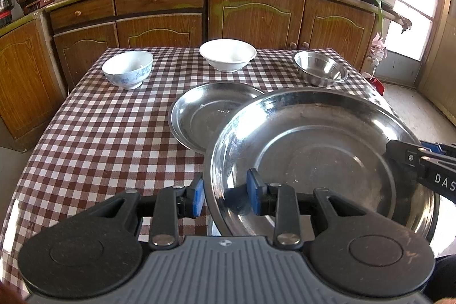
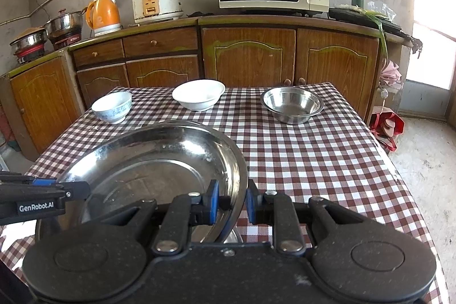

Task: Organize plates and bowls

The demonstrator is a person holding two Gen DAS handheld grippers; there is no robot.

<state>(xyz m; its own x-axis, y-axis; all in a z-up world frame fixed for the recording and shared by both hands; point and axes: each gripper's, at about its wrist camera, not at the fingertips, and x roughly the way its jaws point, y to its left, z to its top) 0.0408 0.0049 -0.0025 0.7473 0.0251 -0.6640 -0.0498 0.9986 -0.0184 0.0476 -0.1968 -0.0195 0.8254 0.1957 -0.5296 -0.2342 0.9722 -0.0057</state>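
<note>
The left claw (image 1: 228, 194) had the big steel plate (image 1: 313, 150) by its left rim, one blue pad inside the dish and one outside, pinching the metal. From that wrist the plate spread up and away toward two o'clock, tilted, lifted off the checked table (image 1: 99, 133). Behind it, at eleven o'clock of the plate, a second steel plate (image 1: 205, 113) lay flat on the cloth, partly hidden by the raised one. Along the far edge sat three bowls: a blue-patterned bowl (image 1: 127, 69) at the left, a white bowl (image 1: 227, 54) in the middle, a steel bowl (image 1: 320, 69) at the right.

Over on the other side, the right claw (image 2: 232, 202) was clamped on the opposite rim, pads pressed together on the thin edge. From that wrist the dish fanned out toward ten o'clock, with the left claw's black finger reaching in at nine o'clock. Both claws gripped it, one on each side.
</note>
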